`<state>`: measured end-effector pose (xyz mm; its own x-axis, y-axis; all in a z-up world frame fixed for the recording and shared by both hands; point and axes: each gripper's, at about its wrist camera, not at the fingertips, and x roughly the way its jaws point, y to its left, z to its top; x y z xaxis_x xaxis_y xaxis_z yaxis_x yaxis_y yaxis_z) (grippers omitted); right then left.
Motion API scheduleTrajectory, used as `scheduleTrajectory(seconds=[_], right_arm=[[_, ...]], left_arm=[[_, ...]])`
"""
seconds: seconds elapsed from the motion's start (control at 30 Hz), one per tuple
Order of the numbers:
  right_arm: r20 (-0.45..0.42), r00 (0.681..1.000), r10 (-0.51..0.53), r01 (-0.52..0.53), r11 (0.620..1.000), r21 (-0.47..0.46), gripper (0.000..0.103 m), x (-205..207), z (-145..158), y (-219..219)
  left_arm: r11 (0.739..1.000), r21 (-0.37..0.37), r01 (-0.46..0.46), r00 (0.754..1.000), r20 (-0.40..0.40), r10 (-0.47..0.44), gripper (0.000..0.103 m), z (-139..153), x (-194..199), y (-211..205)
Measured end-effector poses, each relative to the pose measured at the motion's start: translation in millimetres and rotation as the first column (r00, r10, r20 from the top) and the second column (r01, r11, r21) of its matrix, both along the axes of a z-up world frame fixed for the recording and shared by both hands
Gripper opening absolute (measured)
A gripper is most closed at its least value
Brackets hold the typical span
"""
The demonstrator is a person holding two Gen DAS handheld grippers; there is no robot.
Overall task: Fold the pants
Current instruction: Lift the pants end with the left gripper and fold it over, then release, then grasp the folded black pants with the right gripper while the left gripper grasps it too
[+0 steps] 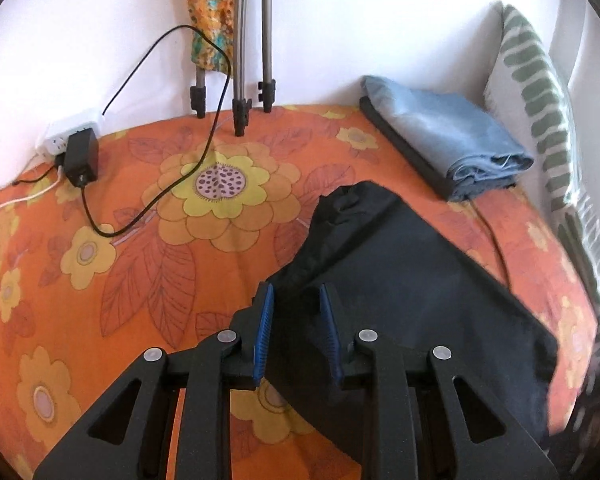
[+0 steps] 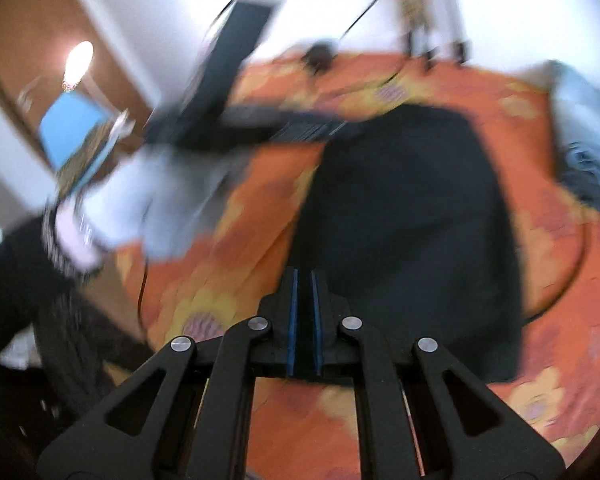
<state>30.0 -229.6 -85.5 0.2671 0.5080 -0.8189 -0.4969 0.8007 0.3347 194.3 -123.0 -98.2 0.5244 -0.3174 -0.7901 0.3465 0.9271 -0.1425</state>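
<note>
The left wrist view shows the black pants (image 1: 399, 272) lying on the orange flowered bedspread (image 1: 148, 264), already doubled into a compact dark slab with one rumpled end pointing toward the wall. The left gripper (image 1: 296, 332) sits low over the near edge of the cloth, its blue pads (image 1: 264, 332) standing a little apart with black fabric running between them; whether they actually pinch it I cannot tell. Behind the pants, a folded blue garment (image 1: 459, 140) rests on a dark one by the striped pillow (image 1: 539, 92), which suggests earlier pieces are finished. A black power adapter (image 1: 82, 158) and its cable (image 1: 204, 132) lie near the wall beside tripod legs (image 1: 240, 80). The right wrist view is heavily smeared, yet it shows the right gripper (image 2: 303, 320) with its pads nearly together and nothing visible between them, above the near edge of the same pants. I judge the folding well along: at least one fold is in, and a last fold or smoothing, then stacking, seems to remain.
</note>
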Motion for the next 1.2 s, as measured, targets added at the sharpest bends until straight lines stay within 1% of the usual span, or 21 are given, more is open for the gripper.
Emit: scheduleTrajectory(seconds=[0.1,0.17,0.2,0.23,0.27,0.4,0.43,0.5,0.6,0.63,0.67,0.7,0.73,0.77,0.83,0.9,0.97,1.0,1.03,1.13,1.2], right_arm=[[-0.043,0.998,0.036,-0.039,0.996,-0.079,0.006,-9.1,-22.8,11.2],[-0.087,0.996,0.029,-0.035,0.997,-0.068,0.005,-9.1,-36.2,6.0],[-0.098,0.995,0.025,-0.031,0.998,-0.057,0.004,-9.2,-39.6,3.5],[-0.104,0.994,0.019,-0.025,0.998,-0.054,0.000,-9.1,-43.6,1.6],[-0.108,0.994,0.015,-0.021,0.998,-0.057,0.000,-8.2,-47.0,0.9],[-0.152,0.988,0.008,-0.012,1.000,-0.024,0.000,-6.9,-43.5,-8.8],[-0.160,0.987,0.012,-0.015,1.000,-0.021,0.000,-7.5,-40.2,-12.7],[-0.151,0.988,0.011,-0.013,1.000,-0.012,0.000,-9.9,-28.1,-22.1],[-0.073,0.997,-0.033,0.032,0.999,-0.009,0.008,-8.7,1.9,-40.0],[-0.040,0.997,-0.059,0.059,0.998,-0.006,0.020,-4.6,12.2,-50.0],[-0.010,0.996,-0.087,0.087,0.996,0.001,0.036,2.3,20.6,-60.3],[0.009,0.994,-0.107,0.107,0.994,0.007,0.042,7.8,24.9,-67.6],[0.039,0.990,-0.137,0.136,0.990,0.018,0.048,15.3,30.1,-75.9],[0.059,0.987,-0.151,0.150,0.988,0.021,0.049,22.5,32.4,-82.2],[0.076,0.983,-0.168,0.170,0.985,-0.023,0.051,41.1,29.0,-90.8],[0.070,0.977,-0.203,0.205,0.978,-0.028,0.056,58.3,21.0,-99.6],[0.054,0.966,-0.254,0.254,0.967,0.010,0.069,77.4,11.1,-112.1],[0.046,0.963,-0.267,0.266,0.964,0.021,0.072,86.0,6.0,-115.8],[0.022,0.964,-0.263,0.263,0.964,0.025,0.074,95.0,-2.0,-116.9],[-0.065,0.970,-0.234,0.237,0.970,0.046,0.074,119.6,-22.5,-117.0],[-0.081,0.972,-0.221,0.226,0.973,0.055,0.074,129.3,-31.2,-116.1]], left_arm=[[1.000,0.002,-0.015,0.999,-0.036,0.015,0.024,-9.3,6.0,-1.4],[1.000,0.000,-0.023,0.999,-0.047,0.023,0.024,-13.9,8.5,-2.0],[1.000,0.012,-0.022,0.999,-0.044,0.023,0.024,-16.6,9.4,-3.5],[0.999,0.024,-0.026,0.999,-0.040,0.026,0.024,-19.0,10.3,-4.6],[0.999,0.023,-0.029,0.999,-0.044,0.030,0.024,-20.7,11.2,-5.0],[0.999,0.027,-0.047,0.998,-0.042,0.048,0.025,-23.3,14.7,-1.9],[0.998,0.036,-0.052,0.998,-0.036,0.054,0.029,-23.6,15.3,-0.4],[0.997,0.028,-0.067,0.997,-0.039,0.068,0.030,-21.1,16.8,6.7],[0.994,0.023,-0.107,0.994,0.003,0.107,0.030,-2.8,11.3,20.3],[0.994,0.010,-0.112,0.994,0.000,0.112,0.031,2.6,7.9,24.2],[0.993,-0.006,-0.119,0.993,-0.009,0.119,0.036,8.2,3.1,28.2],[0.992,-0.027,-0.124,0.992,-0.015,0.124,0.038,14.1,-4.3,32.2],[0.991,-0.049,-0.122,0.992,-0.020,0.121,0.045,19.8,-13.4,35.2],[0.991,-0.063,-0.119,0.993,-0.023,0.118,0.052,23.7,-20.6,36.2],[0.987,-0.101,-0.123,0.992,-0.041,0.120,0.058,29.6,-36.1,38.5],[0.980,-0.148,-0.137,0.989,-0.077,0.127,0.059,28.4,-47.9,40.5],[0.972,-0.174,-0.159,0.982,-0.125,0.138,0.059,21.7,-55.9,38.6],[0.967,-0.193,-0.169,0.978,-0.158,0.140,0.059,16.1,-59.7,37.7],[0.962,-0.210,-0.176,0.973,-0.184,0.138,0.059,10.5,-63.2,36.4],[0.951,-0.230,-0.206,0.960,-0.234,0.151,0.059,-4.2,-70.0,32.8],[0.941,-0.248,-0.229,0.951,-0.263,0.162,0.059,-14.5,-70.5,32.0]])
